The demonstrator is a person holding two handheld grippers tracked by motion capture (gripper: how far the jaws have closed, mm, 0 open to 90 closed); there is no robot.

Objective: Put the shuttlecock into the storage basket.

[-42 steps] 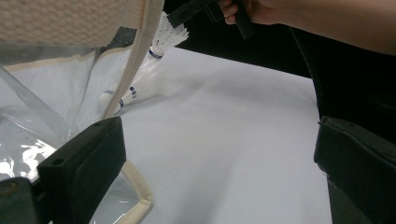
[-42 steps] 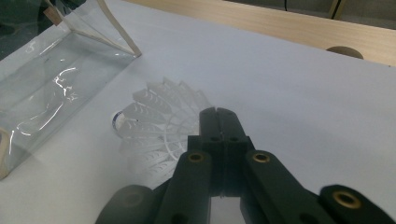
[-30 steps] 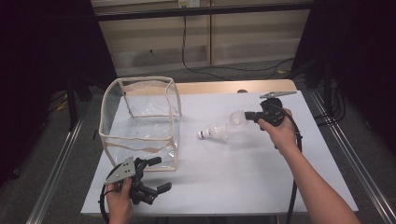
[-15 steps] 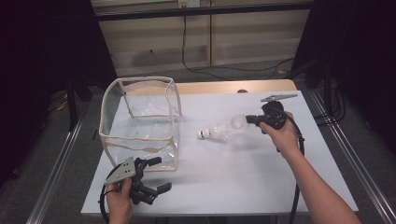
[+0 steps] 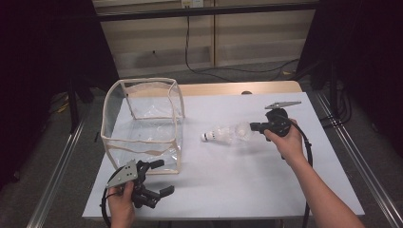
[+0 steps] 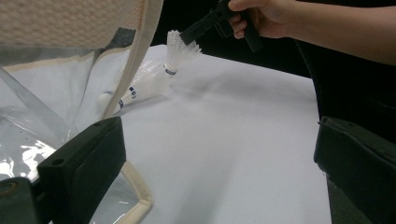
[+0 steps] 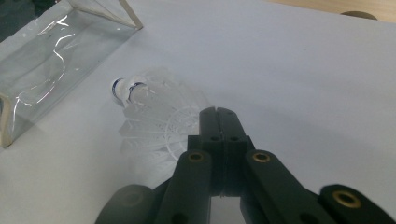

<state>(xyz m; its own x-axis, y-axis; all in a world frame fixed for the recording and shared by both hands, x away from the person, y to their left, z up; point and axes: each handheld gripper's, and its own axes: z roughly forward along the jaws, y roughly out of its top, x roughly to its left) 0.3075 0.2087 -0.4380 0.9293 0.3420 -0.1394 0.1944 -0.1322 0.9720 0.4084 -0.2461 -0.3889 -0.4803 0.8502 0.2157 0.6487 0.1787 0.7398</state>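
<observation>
- Resting at the front left corner of the table [image 5: 228, 190]: left gripper [image 5: 164, 176], held in the person's left hand. Jaws wide apart, nothing between them. It points toward the bag's front wall.
- Bag [image 5: 142, 81]: clear plastic, box-shaped, cream fabric trim, open at the top. Stands upright on the left half of the table, near the left edge. No print or label legible.
- Shuttlecocks [image 5: 225, 134]: white, apparently two nested one in the other. They lie near the table's middle, just right of the bag and apart from it. Cork points toward the bag, skirt toward the right edge. In the left gripper view the skirt end sits raised and the cork end low.
  - Handling, by judgement: very light, skirt thin and easily crushed or bent, cork firmer. The nested pair may slip apart if tipped. Best taken at the cork or lightly at the skirt rim.
  - Markings: blue band [image 7: 133, 86] round the cork; no writing readable.
- Right gripper [image 5: 254, 126]: toward the right edge, held in the right hand. Jaws closed together at the skirt rim, apparently pinching its edge.
</observation>
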